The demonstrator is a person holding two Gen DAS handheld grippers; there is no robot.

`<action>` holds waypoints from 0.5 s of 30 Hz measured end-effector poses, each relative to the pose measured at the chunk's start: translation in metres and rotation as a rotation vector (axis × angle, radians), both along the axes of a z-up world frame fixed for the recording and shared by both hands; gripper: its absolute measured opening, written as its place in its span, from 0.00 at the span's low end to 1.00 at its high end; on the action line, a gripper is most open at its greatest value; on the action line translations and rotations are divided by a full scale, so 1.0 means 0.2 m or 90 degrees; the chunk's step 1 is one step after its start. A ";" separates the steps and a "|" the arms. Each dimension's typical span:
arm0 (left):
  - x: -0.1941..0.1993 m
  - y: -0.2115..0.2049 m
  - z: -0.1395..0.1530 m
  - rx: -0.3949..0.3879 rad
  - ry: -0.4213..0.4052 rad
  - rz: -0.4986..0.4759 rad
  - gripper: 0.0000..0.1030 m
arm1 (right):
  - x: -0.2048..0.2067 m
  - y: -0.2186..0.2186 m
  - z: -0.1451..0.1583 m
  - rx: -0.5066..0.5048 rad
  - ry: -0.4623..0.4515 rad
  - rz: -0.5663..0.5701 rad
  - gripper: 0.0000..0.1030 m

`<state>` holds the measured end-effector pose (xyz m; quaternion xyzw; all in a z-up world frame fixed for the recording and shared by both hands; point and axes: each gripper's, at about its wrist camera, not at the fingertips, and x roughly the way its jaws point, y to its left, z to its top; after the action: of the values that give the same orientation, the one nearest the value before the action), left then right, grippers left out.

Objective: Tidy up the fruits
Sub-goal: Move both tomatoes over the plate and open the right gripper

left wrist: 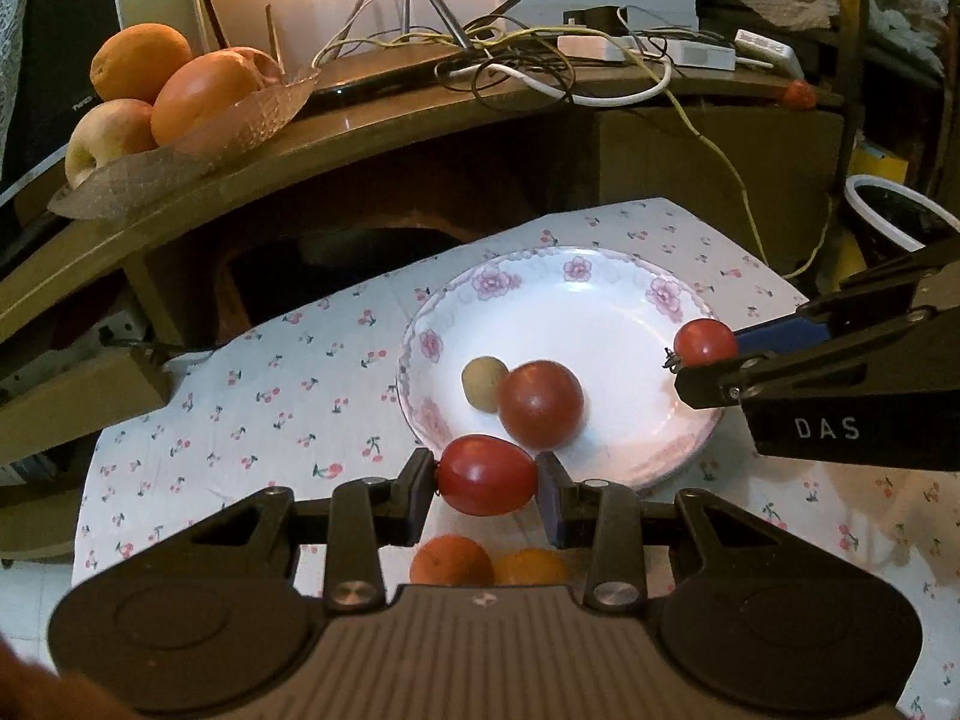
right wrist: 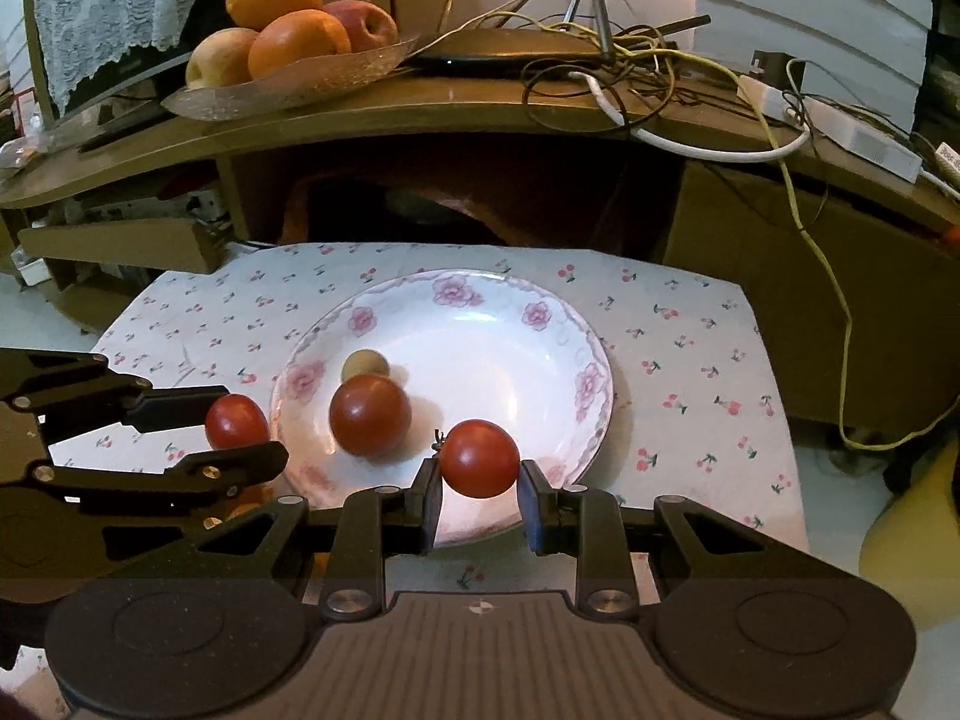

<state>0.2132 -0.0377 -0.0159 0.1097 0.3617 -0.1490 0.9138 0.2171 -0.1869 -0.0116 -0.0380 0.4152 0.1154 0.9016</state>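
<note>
A white plate with pink flowers (left wrist: pixel 606 306) (right wrist: pixel 522 360) lies on a cherry-print cloth. On it sit a large red tomato (left wrist: pixel 541 403) (right wrist: pixel 370 415) and a small brown-green fruit (left wrist: pixel 485 383) (right wrist: pixel 365 365). My left gripper (left wrist: pixel 486 476) (right wrist: pixel 237 429) is shut on a red tomato (left wrist: pixel 487 474) (right wrist: pixel 236 421) just over the plate's near-left rim. My right gripper (right wrist: pixel 479 461) (left wrist: pixel 705 348) is shut on a smaller stemmed tomato (right wrist: pixel 480 457) (left wrist: pixel 705 341) above the plate's right side. Two orange fruits (left wrist: pixel 451 561) lie on the cloth below the left gripper.
A wooden shelf (right wrist: pixel 420 102) behind the cloth carries a glass dish of oranges and apples (left wrist: pixel 180 90) (right wrist: pixel 288 30), a tangle of cables (right wrist: pixel 630 72) and power strips. A small red fruit (left wrist: pixel 798 95) sits at the shelf's far right. A white-rimmed dark pot (left wrist: pixel 894 222) stands right.
</note>
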 end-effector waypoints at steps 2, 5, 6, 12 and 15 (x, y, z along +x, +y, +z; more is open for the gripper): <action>0.02 -0.01 0.00 0.002 -0.004 0.002 0.40 | 0.02 0.00 0.00 0.002 -0.001 -0.002 0.27; 0.06 -0.01 -0.01 0.003 -0.005 0.005 0.40 | 0.04 0.01 -0.01 -0.001 -0.005 0.001 0.27; 0.07 -0.01 -0.01 0.004 -0.005 0.006 0.40 | 0.05 0.01 -0.01 -0.002 -0.006 0.002 0.27; 0.13 -0.02 -0.04 0.007 -0.001 0.005 0.40 | 0.09 0.02 -0.04 -0.012 -0.004 0.002 0.27; 0.15 -0.02 -0.06 0.008 0.003 0.004 0.40 | 0.10 0.02 -0.05 -0.019 -0.004 0.002 0.27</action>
<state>0.2437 -0.0427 -0.0284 0.1137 0.3649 -0.1443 0.9128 0.2375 -0.1830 -0.0214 -0.0524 0.4142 0.1110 0.9019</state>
